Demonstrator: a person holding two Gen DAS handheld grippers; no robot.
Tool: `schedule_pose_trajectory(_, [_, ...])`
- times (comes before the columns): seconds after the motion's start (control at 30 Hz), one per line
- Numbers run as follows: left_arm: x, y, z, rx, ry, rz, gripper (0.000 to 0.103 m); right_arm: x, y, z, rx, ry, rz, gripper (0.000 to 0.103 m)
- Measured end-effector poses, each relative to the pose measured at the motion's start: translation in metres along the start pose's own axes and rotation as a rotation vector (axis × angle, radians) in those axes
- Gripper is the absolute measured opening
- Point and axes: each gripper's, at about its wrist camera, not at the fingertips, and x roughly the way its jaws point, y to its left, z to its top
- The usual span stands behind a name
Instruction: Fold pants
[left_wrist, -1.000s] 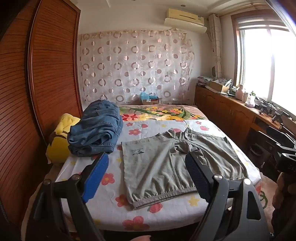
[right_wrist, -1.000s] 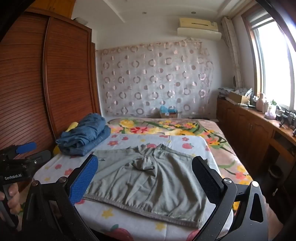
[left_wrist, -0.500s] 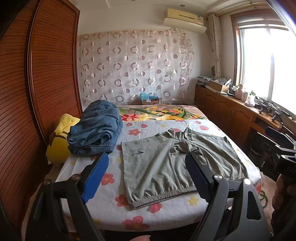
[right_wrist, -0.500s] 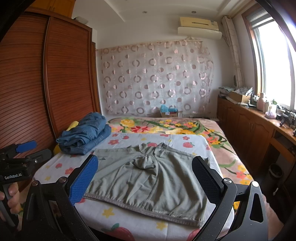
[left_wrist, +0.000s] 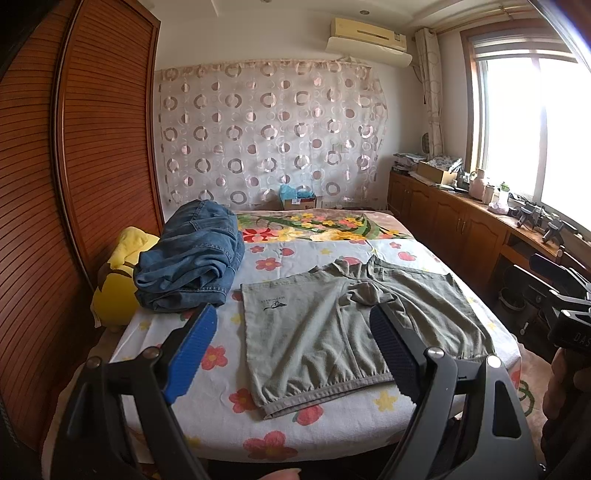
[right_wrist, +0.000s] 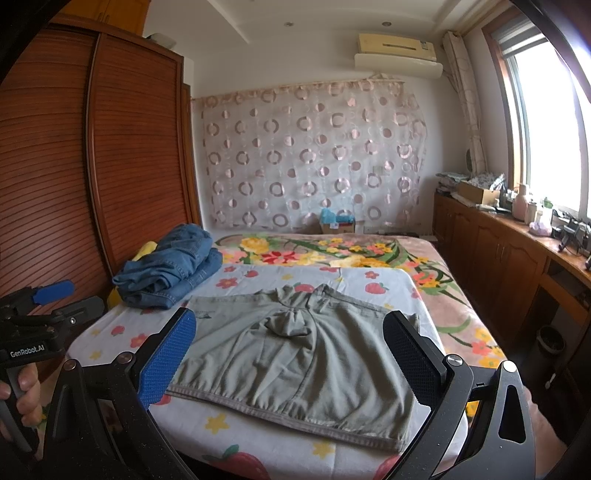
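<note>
The grey pants (left_wrist: 354, 325) lie spread unfolded on the bed (left_wrist: 221, 424) beside the jeans pile (left_wrist: 192, 258), every fold remaining, while both the left hand-held gripper (left_wrist: 291, 354) and the right hand-held gripper (right_wrist: 291, 354) hover with jaws apart, holding nothing.

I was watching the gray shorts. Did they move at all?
No. The gray shorts lie in the same spot beside the jeans on the bed.
</note>
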Motion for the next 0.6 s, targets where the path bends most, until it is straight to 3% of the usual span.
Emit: schedule_pose_trajectory(0.6, [0.0007,0.0004,0.0003,-0.001,-0.004,-0.002,0.086,0.0003,0.0015,-0.0016,0.001,-0.001,-0.001,0.103])
